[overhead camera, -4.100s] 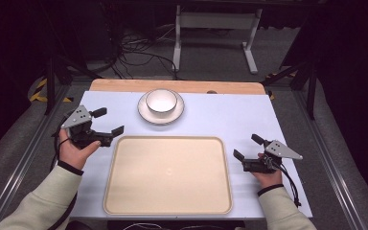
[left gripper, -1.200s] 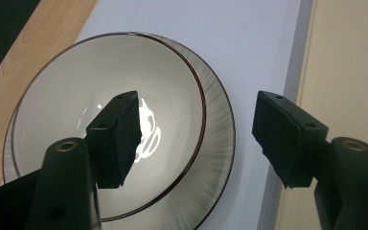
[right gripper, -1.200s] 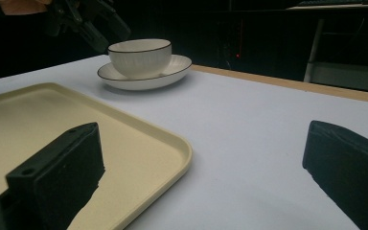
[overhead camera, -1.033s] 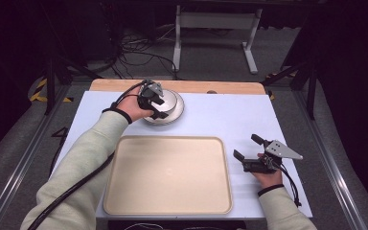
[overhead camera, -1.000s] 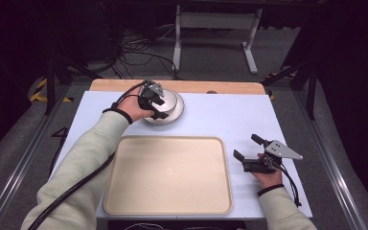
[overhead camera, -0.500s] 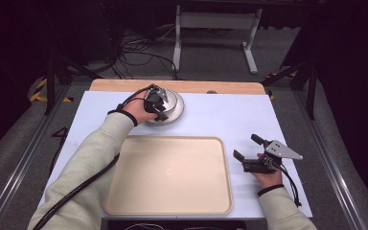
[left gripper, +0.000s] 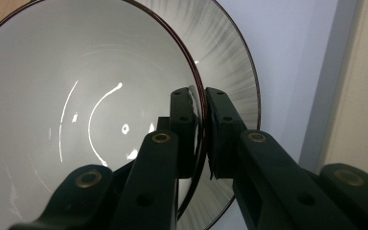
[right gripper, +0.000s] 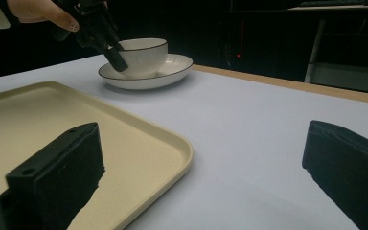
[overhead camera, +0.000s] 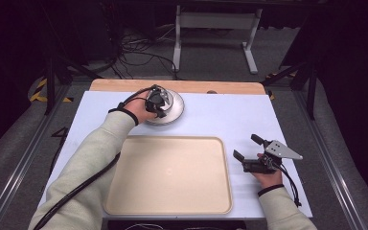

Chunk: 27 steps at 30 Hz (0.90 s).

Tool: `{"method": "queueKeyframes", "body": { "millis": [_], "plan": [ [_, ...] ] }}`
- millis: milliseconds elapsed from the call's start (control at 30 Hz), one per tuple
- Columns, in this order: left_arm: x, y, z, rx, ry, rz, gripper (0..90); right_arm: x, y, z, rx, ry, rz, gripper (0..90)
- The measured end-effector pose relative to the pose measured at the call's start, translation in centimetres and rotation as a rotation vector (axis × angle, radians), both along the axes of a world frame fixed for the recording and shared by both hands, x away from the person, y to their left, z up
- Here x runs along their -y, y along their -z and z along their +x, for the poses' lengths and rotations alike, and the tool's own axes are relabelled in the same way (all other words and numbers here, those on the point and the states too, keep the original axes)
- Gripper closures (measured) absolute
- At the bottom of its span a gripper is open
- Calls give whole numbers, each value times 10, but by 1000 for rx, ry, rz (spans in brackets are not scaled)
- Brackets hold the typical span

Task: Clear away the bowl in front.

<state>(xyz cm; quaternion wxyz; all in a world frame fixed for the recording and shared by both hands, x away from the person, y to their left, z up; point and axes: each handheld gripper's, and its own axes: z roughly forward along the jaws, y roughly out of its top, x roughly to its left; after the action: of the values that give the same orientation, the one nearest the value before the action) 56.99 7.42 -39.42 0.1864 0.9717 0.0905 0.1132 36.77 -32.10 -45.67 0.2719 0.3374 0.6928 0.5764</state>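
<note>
Left gripper [left gripper: 199, 115] fingers, just closed, clamping bowl [left gripper: 76, 120] rim on saucer [overhead camera: 175, 108]; right gripper [overhead camera: 249, 151] fingers spread, idle beside tray [overhead camera: 167, 175]; bowl ready for lifting.

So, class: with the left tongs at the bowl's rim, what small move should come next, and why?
Probably a gentle straight lift. The left tongs have just closed on the bowl rim, one pad inside, one outside, and it sits on the plate. The beige tray lies nearby.

A white bowl [left gripper: 76, 120] with a thin dark rim stands upright. It sits on a white plate [left gripper: 230, 62] just beyond the beige tray [overhead camera: 168, 175].
</note>
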Motion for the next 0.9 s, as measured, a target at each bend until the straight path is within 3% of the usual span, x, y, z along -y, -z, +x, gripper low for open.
{"method": "queueKeyframes", "body": {
  "millis": [467,900],
  "plan": [
    [-6,-4,-1,20,-24,11,832,0,0,0,-1,-1,2,6],
    [-4,-38,-15,39,18,23,831,0,0,1,-1,0,4,7]
  ]
}}
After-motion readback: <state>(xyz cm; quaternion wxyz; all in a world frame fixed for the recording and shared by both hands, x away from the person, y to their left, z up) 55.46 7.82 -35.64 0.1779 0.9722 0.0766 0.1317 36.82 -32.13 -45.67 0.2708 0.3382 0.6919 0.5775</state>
